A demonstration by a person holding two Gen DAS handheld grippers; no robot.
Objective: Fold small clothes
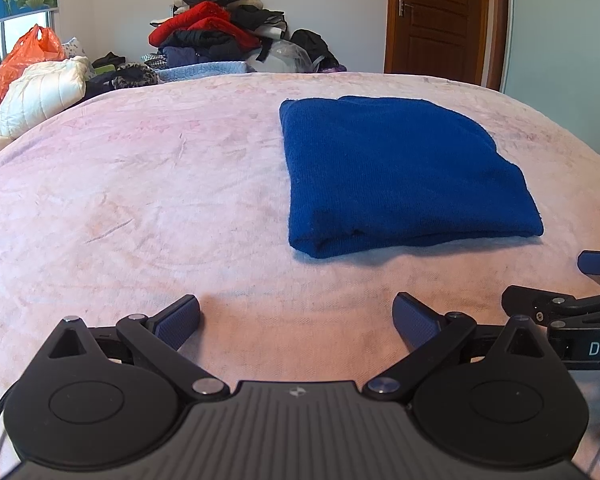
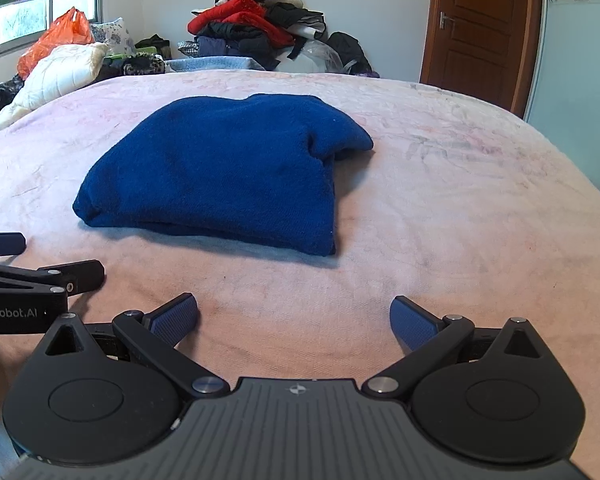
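Note:
A folded blue knit garment (image 1: 400, 172) lies flat on the pink bedspread (image 1: 140, 200), ahead and to the right of my left gripper (image 1: 296, 320). In the right wrist view the garment (image 2: 220, 172) lies ahead and slightly left of my right gripper (image 2: 294, 318). Both grippers are open and empty, held low over the bedspread (image 2: 460, 200) short of the garment's near edge. The right gripper's fingers (image 1: 596, 264) show at the right edge of the left wrist view. The left gripper's fingers (image 2: 4, 242) show at the left edge of the right wrist view.
A pile of clothes (image 1: 216, 32) in red, black and blue sits against the far wall. A white quilted item (image 1: 40, 92) and an orange plastic bag (image 1: 24, 56) lie at the far left. A brown door (image 1: 440, 16) stands at the back right.

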